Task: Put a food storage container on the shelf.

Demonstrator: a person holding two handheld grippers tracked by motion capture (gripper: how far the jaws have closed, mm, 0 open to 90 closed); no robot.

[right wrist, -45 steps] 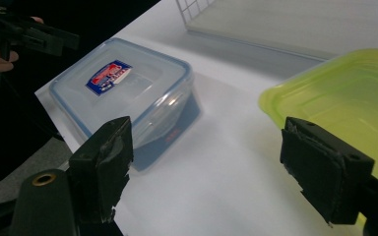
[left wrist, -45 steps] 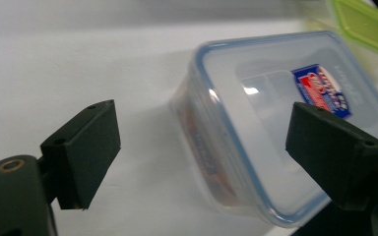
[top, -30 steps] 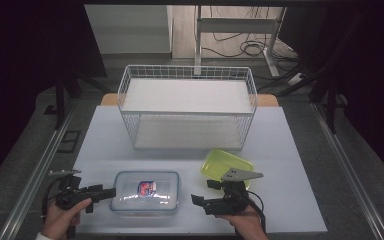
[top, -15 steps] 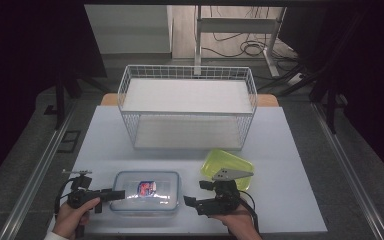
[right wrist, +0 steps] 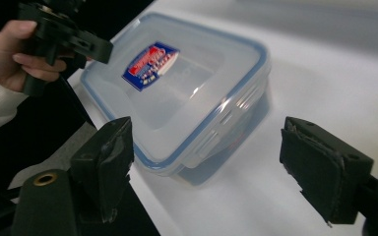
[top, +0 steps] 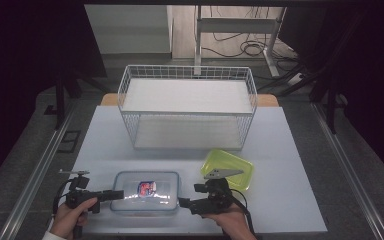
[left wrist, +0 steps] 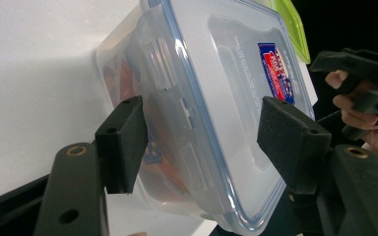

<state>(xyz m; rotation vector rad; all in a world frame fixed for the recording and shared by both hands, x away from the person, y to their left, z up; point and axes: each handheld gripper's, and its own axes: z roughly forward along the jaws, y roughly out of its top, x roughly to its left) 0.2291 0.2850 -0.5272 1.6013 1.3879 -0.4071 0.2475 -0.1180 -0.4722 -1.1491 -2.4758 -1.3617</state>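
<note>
A clear plastic food container point(top: 145, 192) with a blue-edged snap-on lid and a red and blue label on top sits flat near the front edge of a white table point(top: 290, 150), directly before the person working there. Its lid looks fully seated, and something reddish shows faintly through the side wall in the left gripper view, too blurred to name. The left gripper point(top: 115, 195) comes in level from the container's left end, and its two black jaws straddle that short end, one by the side latch and one over the lid. The jaws have just been closing, with the container between them, yet a gap remains at each pad point(left wrist: 123, 142), so this is not a grip yet. The right gripper point(top: 184, 204) is at the container's right end, spread wide, with the near corner lying ahead between its pads point(right wrist: 106, 162) and nothing touching it. Just beyond the right hand, a lime-green shallow tray point(top: 228, 167) lies on the table, near the container but apart from it. Farther back, across the middle of the table, stands a white wire basket point(top: 187, 107) with a pale liner, well apart from everything in front. By my reading the work is at its start: both tools are lined up on the container, the hold is not made, the latches look fastened, and any lifting, opening or moving is all left to do.
</note>
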